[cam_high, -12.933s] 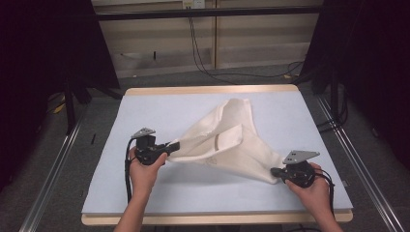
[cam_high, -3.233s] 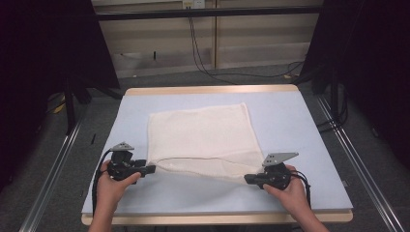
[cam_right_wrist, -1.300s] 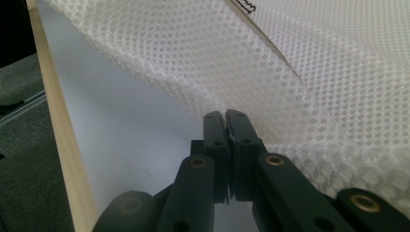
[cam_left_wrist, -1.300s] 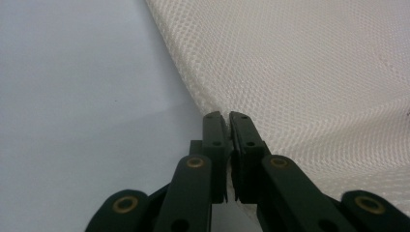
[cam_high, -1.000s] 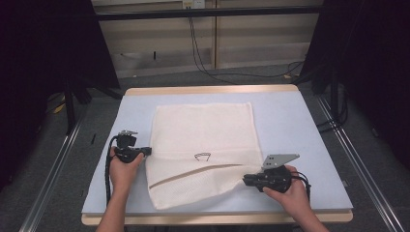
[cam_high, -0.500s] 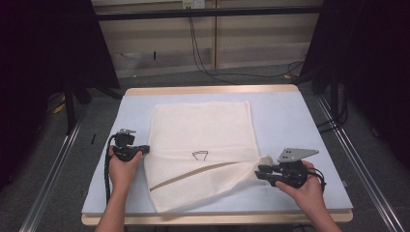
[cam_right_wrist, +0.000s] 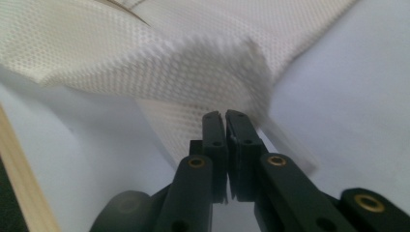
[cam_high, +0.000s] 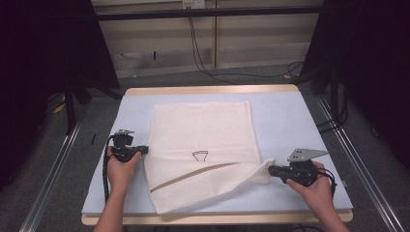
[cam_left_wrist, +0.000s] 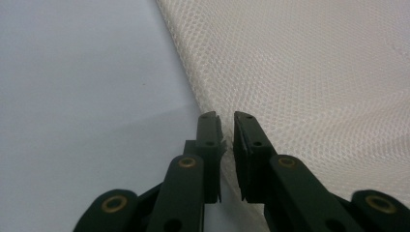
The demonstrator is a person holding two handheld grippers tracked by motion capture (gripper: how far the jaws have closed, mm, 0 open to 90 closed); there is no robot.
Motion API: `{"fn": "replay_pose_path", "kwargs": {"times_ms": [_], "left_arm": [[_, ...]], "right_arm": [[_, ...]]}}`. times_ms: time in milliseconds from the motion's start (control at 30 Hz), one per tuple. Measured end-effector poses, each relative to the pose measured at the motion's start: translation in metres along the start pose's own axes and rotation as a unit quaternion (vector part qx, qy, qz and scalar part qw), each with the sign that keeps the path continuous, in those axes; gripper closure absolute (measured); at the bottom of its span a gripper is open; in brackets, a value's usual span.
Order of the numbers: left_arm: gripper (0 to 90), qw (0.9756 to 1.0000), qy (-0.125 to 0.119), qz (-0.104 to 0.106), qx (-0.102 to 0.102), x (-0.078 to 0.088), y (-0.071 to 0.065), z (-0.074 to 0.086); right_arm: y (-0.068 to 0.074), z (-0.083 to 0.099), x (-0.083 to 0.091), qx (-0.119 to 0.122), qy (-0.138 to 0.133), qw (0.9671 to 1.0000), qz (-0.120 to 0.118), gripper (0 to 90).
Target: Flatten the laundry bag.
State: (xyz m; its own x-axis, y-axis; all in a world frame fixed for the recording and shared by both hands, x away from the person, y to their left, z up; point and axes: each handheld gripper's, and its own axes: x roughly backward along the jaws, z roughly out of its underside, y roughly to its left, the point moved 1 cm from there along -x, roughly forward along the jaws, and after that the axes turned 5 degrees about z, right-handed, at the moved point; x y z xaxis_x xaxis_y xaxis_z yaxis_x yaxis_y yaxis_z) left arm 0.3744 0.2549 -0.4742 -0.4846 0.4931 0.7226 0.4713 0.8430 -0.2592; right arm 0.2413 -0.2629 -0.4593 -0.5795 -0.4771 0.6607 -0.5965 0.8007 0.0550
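Near edge of the table [cam_high: 309,121]: the person's two hands come in from the bottom, one gripper in each.

Right gripper [cam_high: 271,170] sits low on the right, jaws pointing left. Its jaws have just been closing; in the right gripper view the right gripper [cam_right_wrist: 225,116] has its jaws pressed almost together. A corner of the cloth [cam_right_wrist: 159,63] rises in a soft fold just past the tips. Whether a thin edge of cloth is pinched between them I cannot tell.

Left gripper [cam_high: 143,151] is at the left, jaws pointing right, tips at the cloth's left edge. In the left gripper view the left gripper [cam_left_wrist: 227,118] shows jaws nearly clenched with a narrow slit between them, and the cloth [cam_left_wrist: 309,72] edge runs right at the tips; a grasp cannot be confirmed.

The cloth [cam_high: 203,145], cream mesh, lies mid-table, near part folded over on a slant, its right corner drawn toward the right gripper. A small dark mark sits near its centre. Farther part lies flat.

Beyond the table: floor, cables [cam_high: 208,53].
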Motion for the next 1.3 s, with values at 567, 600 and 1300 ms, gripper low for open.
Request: {"fn": "replay_pose_path", "kwargs": {"times_ms": [567,600,1300], "left_arm": [[68.0,0.9998,-0.004,-0.019,0.008,0.008,-0.002,0.002],[65.3,0.9998,-0.002,-0.02,0.001,0.01,-0.002,0.003],[54.1,0.9991,0.041,0.006,-0.011,0.027,-0.027,0.041]], "right_arm": [[-0.017,0.004,-0.017,-0.043,0.013,0.9982,0.04,73.9],[-0.016,0.002,-0.019,-0.048,0.012,0.9981,0.038,72.4],[0.001,-0.013,-0.055,-0.033,0.043,0.998,0.032,72.1]]}}
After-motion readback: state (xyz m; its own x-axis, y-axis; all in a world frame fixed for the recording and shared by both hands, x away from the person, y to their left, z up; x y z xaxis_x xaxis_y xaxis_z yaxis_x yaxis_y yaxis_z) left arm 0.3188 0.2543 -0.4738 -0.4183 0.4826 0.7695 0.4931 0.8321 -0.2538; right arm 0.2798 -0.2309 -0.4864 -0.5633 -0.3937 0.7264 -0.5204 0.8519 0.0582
